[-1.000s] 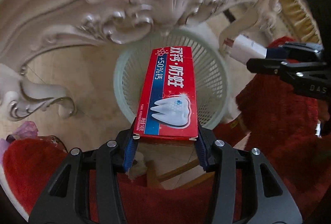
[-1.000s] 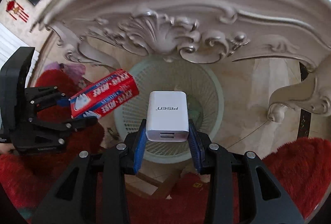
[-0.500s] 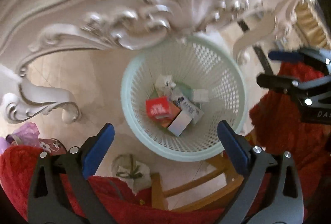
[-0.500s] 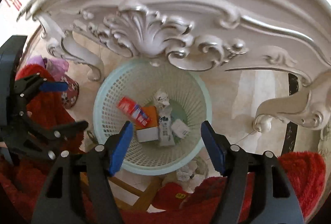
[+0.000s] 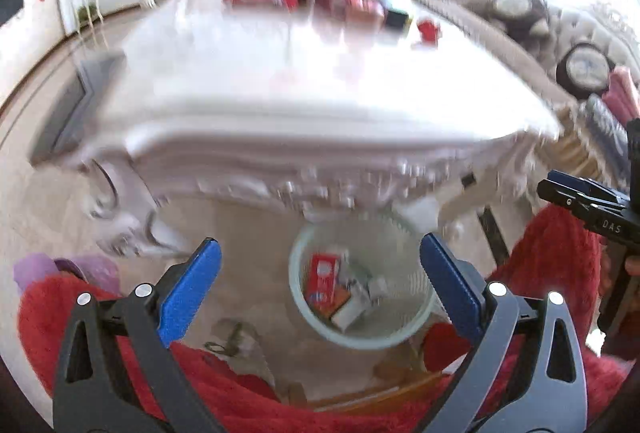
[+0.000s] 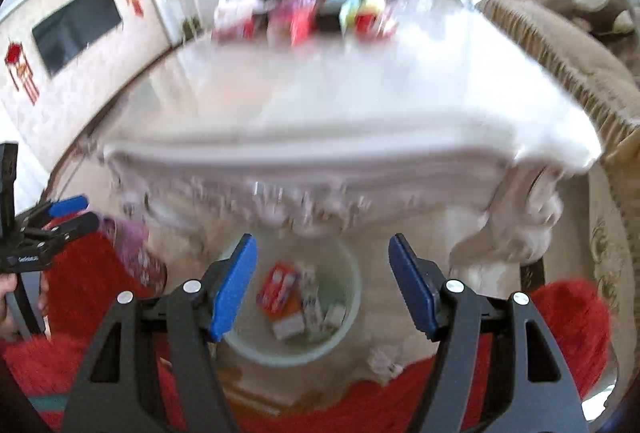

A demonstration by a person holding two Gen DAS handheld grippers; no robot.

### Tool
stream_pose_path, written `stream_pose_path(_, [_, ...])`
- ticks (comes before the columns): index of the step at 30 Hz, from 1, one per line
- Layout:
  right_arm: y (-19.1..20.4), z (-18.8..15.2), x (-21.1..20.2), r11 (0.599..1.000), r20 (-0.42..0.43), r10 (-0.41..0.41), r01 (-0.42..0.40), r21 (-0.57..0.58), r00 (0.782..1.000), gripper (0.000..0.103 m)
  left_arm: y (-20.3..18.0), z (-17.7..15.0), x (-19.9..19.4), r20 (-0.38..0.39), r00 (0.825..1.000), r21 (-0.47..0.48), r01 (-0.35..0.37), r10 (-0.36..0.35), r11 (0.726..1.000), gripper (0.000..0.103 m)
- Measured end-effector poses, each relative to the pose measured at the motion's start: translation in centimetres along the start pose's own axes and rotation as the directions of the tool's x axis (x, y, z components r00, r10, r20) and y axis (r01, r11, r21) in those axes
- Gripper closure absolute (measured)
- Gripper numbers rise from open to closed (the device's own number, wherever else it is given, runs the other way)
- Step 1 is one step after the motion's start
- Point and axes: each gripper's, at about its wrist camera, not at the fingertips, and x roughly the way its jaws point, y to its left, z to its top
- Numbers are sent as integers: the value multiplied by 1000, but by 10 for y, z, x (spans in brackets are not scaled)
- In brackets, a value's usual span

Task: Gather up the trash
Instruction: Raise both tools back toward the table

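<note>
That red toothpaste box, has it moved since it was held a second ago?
Yes. The red toothpaste box has dropped out of the left gripper, whose fingers have just opened and hold nothing, and now lies inside the pale green basket under the white table.

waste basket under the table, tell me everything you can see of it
The waste basket is round, pale green, seemingly plastic, with latticed walls. It stands upright on the tiled floor, just in front of the carved white table. Inside lie a red toothpaste box, something orange, and several white pieces, blurred. Neither open gripper touches it; both hang above it.
</note>
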Motion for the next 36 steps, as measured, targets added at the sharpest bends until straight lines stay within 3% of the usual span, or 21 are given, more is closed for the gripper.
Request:
stream_pose_path(7, [-11, 59, 2, 997, 140, -79, 77, 19, 987, 35, 16, 72, 2, 113, 989, -9, -97, 98, 995, 6])
stream_pose_path(10, [-14, 85, 21, 993, 168, -117, 117, 8, 979, 35, 23, 109, 24, 137, 985, -40, -105, 109, 994, 6])
stream_pose_path(15, [-29, 127, 65, 982, 168, -191, 187, 41, 967, 35, 40, 163, 71, 128, 971, -80, -194, 203, 978, 6])
stream_pose_path(18, [-37, 146, 83, 987, 159, -153, 143, 69, 975, 35, 43, 184, 83, 129, 985, -152, -94, 114, 984, 6])
stream_pose_path(20, [-37, 156, 89, 992, 164, -115, 105, 73, 980, 35, 29, 195, 91, 148, 987, -129, -39, 58, 991, 6])
stream_pose_path(24, [-25, 175, 104, 987, 185, -161, 159, 25, 969, 35, 5, 224, 120, 139, 987, -20, -80, 82, 997, 6])
stream_pose_path(30, [-12, 199, 127, 999, 210, -32, 35, -8, 977, 35, -5, 285, 160, 91, 996, -110, 16, -6, 994, 6])
stream_pose_path(36, [-13, 224, 160, 1000, 148, -11, 10, 9, 989, 35, -33, 330, 210, 31, 997, -56, -69, 71, 996, 6])
